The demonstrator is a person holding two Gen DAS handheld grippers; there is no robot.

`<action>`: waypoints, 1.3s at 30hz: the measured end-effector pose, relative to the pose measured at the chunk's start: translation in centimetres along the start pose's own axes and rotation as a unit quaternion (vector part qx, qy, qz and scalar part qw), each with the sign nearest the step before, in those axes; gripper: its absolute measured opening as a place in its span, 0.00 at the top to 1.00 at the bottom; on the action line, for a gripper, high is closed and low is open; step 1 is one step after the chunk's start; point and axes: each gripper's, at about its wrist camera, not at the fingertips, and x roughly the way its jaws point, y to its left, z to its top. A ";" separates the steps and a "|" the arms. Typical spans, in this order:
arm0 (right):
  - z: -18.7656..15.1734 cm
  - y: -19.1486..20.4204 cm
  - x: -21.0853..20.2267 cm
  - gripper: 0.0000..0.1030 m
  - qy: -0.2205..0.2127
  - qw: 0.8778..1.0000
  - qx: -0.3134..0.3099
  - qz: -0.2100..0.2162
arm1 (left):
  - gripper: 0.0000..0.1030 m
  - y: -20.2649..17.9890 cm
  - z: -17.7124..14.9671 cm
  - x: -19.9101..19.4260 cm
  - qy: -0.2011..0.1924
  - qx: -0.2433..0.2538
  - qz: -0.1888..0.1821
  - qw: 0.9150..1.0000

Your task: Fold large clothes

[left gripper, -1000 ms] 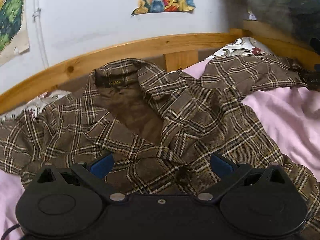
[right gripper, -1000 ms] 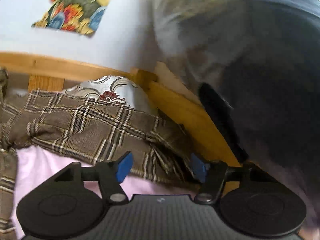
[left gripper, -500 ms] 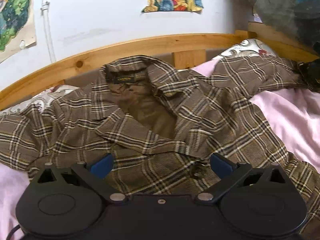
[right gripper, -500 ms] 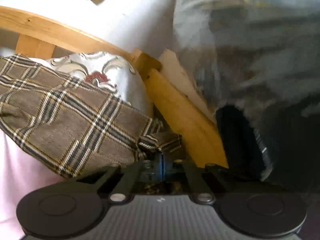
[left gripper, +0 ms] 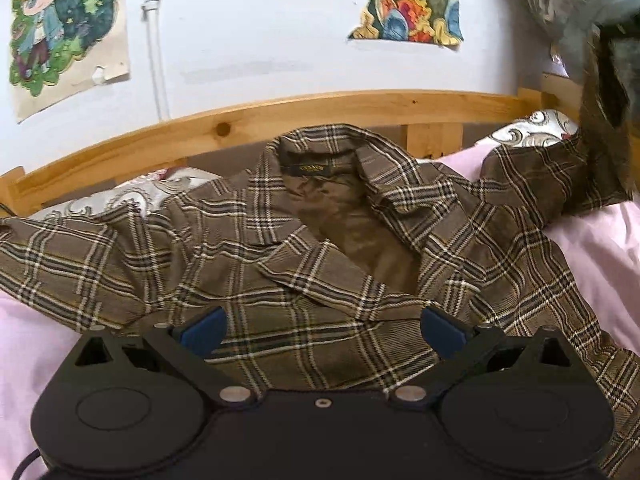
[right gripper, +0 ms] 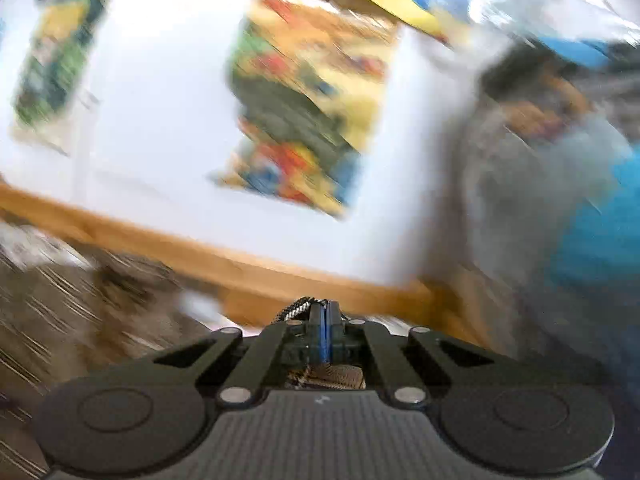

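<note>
Sleeve-fold step: right gripper (right gripper: 325,334) clamped on cuff (right gripper: 298,308), left gripper (left gripper: 320,326) wide over coat (left gripper: 320,280); next, carrying sleeve (left gripper: 560,176) from 2 o'clock toward centre.

Clearance: far side blocked, right side open
Wooden headboard (left gripper: 320,112) and wall (left gripper: 248,32) close off behind plaid coat (left gripper: 280,264); bare pink sheet (left gripper: 600,252) free at right

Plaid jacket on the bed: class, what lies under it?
Under the plaid jacket a pink sheet shows on both sides, and a patterned pillow near the headboard. Whatever lies beneath its middle is covered.
</note>
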 end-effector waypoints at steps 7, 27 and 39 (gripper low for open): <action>3.7 7.1 1.1 0.99 -0.028 0.983 -0.010 0.183 | 0.00 1.9 -1.0 -2.1 -0.008 -0.002 -0.014 1.000; -2.6 18.9 4.3 0.44 0.052 0.912 -0.029 0.405 | 0.01 3.2 -3.9 -2.3 -0.007 -0.017 -0.044 0.999; -6.5 6.2 8.7 0.14 0.063 0.984 0.014 0.167 | 0.11 5.1 -4.0 2.8 0.066 -0.050 0.039 0.996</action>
